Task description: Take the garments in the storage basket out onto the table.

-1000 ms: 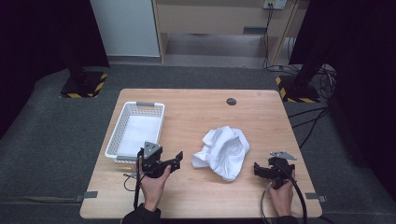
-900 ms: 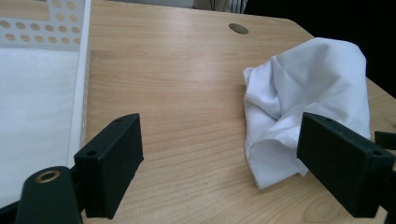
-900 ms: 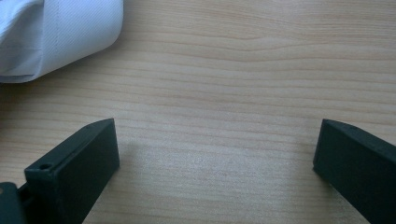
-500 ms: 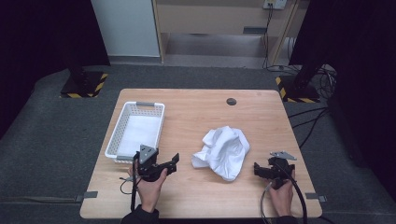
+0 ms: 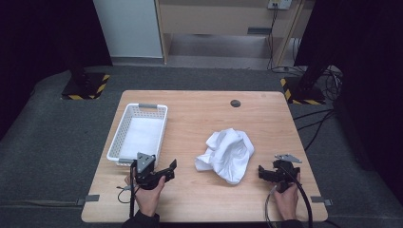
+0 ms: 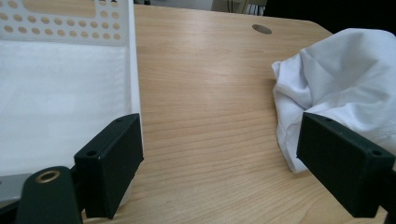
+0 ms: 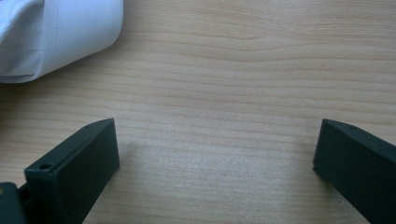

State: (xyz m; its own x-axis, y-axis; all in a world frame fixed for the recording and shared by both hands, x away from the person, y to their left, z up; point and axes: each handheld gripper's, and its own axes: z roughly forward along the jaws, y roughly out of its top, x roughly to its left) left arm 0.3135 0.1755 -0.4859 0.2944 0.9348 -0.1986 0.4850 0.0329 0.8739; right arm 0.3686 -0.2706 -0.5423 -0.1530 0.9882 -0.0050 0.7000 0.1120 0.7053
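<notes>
Resting near the table's front edge, the left gripper is held in the person's left hand, its jaws wide apart and empty, aimed toward the right and slightly away from the person; in the left gripper view one jaw lies just beside the near corner of the basket and the other in front of the cloth's edge. The right gripper, held in the right hand at the front right of the table, also has its jaws spread wide with nothing between them, pointing left toward the cloth; a black cable loops back from it. Between the two grippers, slightly farther in, a crumpled white cloth lies in a loose heap, its long axis running roughly from the near right to the far left. To the left, a white perforated basket stands with its long axis running near to far, a grey handle at its far end. The wooden table has a dark round grommet hole near its far edge. Beyond lie grey carpet, two black stands on hazard-striped bases, trailing cables, and a wooden cabinet against the far wall.
</notes>
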